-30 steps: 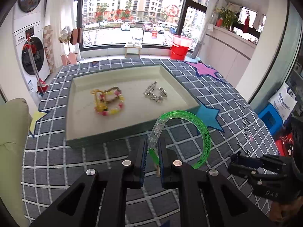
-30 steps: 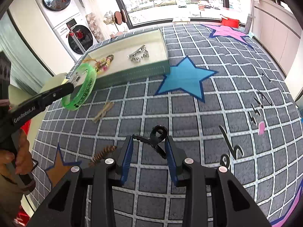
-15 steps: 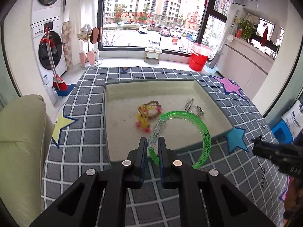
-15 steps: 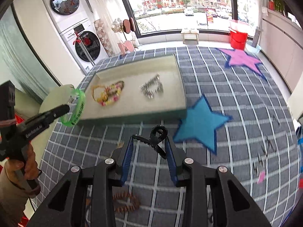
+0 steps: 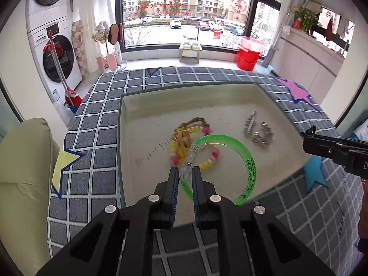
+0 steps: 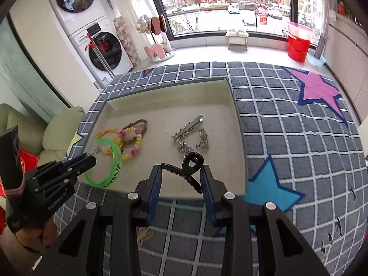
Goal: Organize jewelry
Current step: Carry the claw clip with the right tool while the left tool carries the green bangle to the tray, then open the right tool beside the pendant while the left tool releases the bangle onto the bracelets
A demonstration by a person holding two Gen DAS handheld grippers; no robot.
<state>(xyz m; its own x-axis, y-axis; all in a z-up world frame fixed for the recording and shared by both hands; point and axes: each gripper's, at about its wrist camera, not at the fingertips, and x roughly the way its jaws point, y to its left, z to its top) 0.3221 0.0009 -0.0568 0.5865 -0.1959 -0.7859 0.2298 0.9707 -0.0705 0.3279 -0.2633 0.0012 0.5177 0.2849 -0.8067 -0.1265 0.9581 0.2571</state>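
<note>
Left claw clamped on one green bangle, pinching it at the clear clasp end; bangle held up over the near-left part of the tray, above the bead pile. Same bangle in the right wrist view sits at the left claw tips, over the tray's near-left corner.

Right claw clamped on one black hair claw clip, clip tilted between the blue pads, held over the tray's near edge.

One tray, shallow, cream inside, dark rim, lying on a grey grid-pattern cloth covering the table.

In tray, two clusters:
- left: tangle of bracelets, one yellow-pink beaded, one brown braided, one yellow cord; exact count in the tangle hard to tell.
- right: silver pieces, one long silver hair clip plus a chain-like silver piece just beside it; touching or not, cannot tell.

Stars on cloth: right wrist view shows one pink and one blue; left wrist view also shows one yellow.

On the cloth near the right claw base, one small beige item, partly hidden.

Background: two stacked washers, one red bucket, one wooden stool, cream cushion at left.
</note>
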